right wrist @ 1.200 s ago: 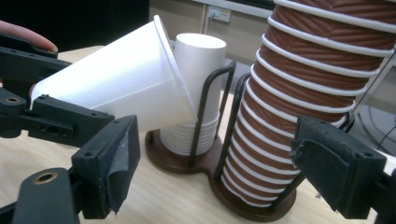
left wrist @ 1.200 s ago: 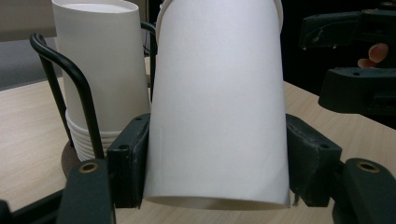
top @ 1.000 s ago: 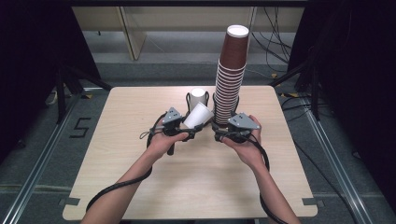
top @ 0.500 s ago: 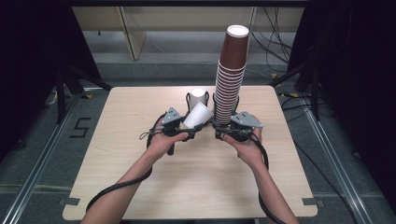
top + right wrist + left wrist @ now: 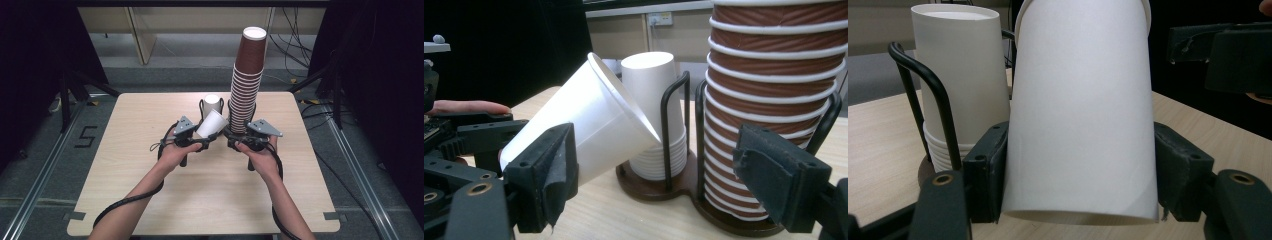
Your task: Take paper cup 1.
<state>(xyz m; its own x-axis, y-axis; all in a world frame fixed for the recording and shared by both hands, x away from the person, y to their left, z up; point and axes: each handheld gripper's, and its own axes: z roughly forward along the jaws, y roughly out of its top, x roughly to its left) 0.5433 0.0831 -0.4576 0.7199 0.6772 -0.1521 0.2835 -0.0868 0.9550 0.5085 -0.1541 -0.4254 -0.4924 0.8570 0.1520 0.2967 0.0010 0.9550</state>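
My left gripper (image 5: 1080, 175) is shut on a single white paper cup (image 5: 1080, 110), with the pads pressing its sides near the bottom. In the high view that cup (image 5: 211, 124) tilts with its mouth toward the cup holder. A short stack of white cups (image 5: 656, 115) and a tall stack of brown cups (image 5: 774, 100) stand side by side in a black wire holder with a brown base (image 5: 674, 187). My right gripper (image 5: 654, 175) stands open just in front of the holder. Its jaws are wide apart, one beside the tilted cup (image 5: 589, 125), the other before the brown stack.
The holder sits at the far middle of the wooden table (image 5: 150, 115). Both forearms reach in from the near edge. Dark curtains flank the table, and cables lie on the floor at the far right (image 5: 300, 47).
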